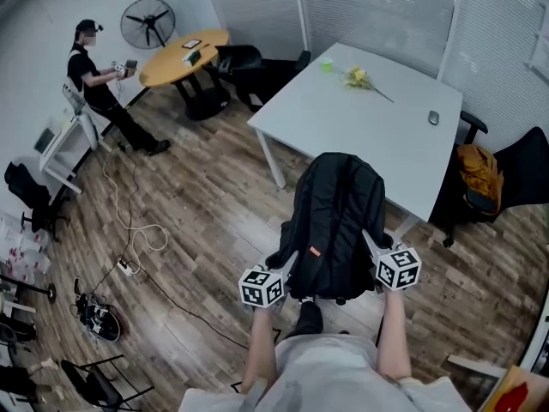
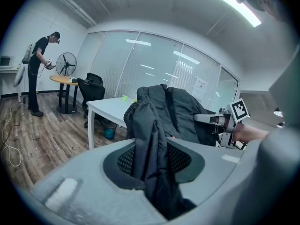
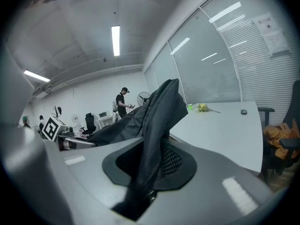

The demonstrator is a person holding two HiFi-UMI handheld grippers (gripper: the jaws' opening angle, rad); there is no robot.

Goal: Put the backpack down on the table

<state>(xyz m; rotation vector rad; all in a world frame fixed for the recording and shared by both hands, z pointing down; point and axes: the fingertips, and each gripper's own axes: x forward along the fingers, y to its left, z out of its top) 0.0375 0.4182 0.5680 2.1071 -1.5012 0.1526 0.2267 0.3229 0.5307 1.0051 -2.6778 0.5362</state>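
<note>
Shows soft, sagging black backpack [image 1: 336,221], likely light, clamped by its side fabric in left gripper [image 1: 287,261] and right gripper [image 1: 370,241], near white table [image 1: 360,127].

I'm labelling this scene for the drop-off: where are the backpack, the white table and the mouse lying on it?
backpack [image 1: 336,213], head view, middle of its black body.
white table [image 1: 343,131], head view, bare tabletop.
mouse [image 1: 433,118], head view, its top.

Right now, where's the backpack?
Head view, lower centre: the backpack hangs upright between the left gripper and right gripper, each clamped on one side of it, at the near edge of the white table.
</note>
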